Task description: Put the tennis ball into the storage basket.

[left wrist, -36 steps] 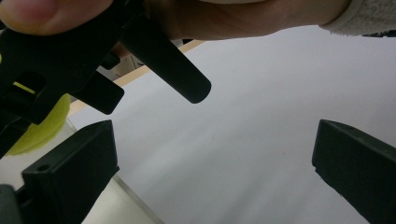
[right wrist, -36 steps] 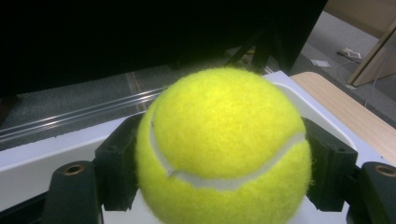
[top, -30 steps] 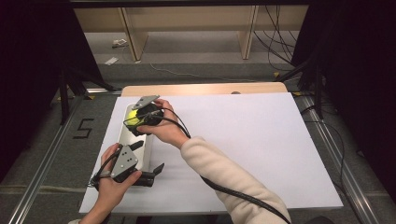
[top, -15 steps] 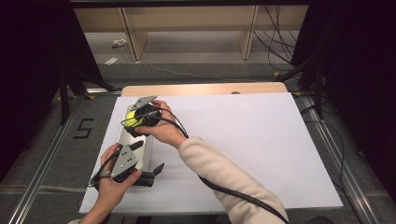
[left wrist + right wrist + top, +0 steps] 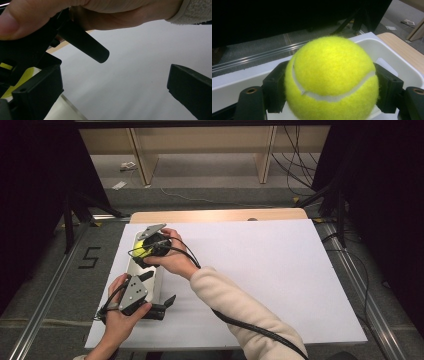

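From the high view I have the right gripper (image 5: 145, 249) over the far end of a long white tray (image 5: 150, 279) at the left side of the table (image 5: 280, 270), and it is clamped on a yellow tennis ball (image 5: 139, 248). My right hand (image 5: 170, 260) and the gripper body cover most of the ball there, so only a yellow sliver shows. The right gripper view is clearer: the ball (image 5: 332, 80) sits squeezed between the two black jaws, above the tray's inner wall (image 5: 387, 50); its lower edge is cut off by the frame, so I cannot tell whether it touches the tray floor.

The left gripper (image 5: 159, 306) rests at the near end of the tray, jaws spread wide with nothing between them. In the left gripper view one jaw is at the left and the other at the right edge, both partly cropped, with bare white table (image 5: 130, 82) between. The right hand (image 5: 100, 12) and a black part of the other gripper block the top, and a scrap of yellow shows at the far left
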Action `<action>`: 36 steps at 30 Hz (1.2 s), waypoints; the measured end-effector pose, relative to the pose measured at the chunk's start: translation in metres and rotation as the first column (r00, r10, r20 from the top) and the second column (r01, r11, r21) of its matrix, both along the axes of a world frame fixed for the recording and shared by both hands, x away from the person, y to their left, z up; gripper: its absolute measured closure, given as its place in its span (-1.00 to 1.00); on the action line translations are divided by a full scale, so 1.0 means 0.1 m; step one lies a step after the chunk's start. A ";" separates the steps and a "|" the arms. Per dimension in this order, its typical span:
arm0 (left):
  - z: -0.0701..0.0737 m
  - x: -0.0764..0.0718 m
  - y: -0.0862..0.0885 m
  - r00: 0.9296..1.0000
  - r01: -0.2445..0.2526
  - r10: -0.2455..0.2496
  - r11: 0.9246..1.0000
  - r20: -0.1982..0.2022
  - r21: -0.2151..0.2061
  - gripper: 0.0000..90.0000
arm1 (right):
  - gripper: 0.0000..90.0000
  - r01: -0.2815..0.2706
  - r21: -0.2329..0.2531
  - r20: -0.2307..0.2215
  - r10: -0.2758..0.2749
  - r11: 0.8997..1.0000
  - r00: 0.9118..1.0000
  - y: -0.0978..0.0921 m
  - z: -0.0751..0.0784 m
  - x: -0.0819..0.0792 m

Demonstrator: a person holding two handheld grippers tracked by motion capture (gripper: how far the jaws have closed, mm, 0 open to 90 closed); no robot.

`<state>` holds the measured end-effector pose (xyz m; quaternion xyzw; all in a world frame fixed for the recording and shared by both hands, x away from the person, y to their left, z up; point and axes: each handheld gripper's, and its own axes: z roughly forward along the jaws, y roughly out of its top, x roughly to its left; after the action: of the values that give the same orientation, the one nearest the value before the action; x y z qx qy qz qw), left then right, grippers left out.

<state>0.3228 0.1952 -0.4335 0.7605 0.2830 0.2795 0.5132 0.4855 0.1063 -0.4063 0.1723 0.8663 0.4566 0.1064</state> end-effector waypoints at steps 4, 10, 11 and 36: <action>0.00 0.00 0.00 1.000 0.001 -0.001 1.000 0.000 0.000 -1.00 | -0.40 0.005 0.000 -0.002 -0.005 1.000 1.000 0.01 -0.01 0.00; 0.00 0.00 0.00 1.000 0.001 -0.001 1.000 0.000 0.001 -1.00 | -0.40 -0.001 -0.003 -0.010 0.001 1.000 1.000 0.02 -0.02 0.01; 0.00 0.00 0.00 1.000 0.001 -0.001 1.000 0.000 0.001 -1.00 | -0.40 -0.001 -0.005 -0.011 0.001 1.000 1.000 0.02 -0.02 0.01; 0.00 0.00 0.00 1.000 0.003 -0.003 1.000 -0.001 0.000 -1.00 | -0.41 -0.004 -0.031 -0.039 0.003 1.000 0.999 0.08 -0.08 0.04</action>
<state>0.3224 0.1950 -0.4335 0.7612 0.2818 0.2784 0.5135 0.4895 0.1143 -0.4138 0.1780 0.8755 0.4397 0.0915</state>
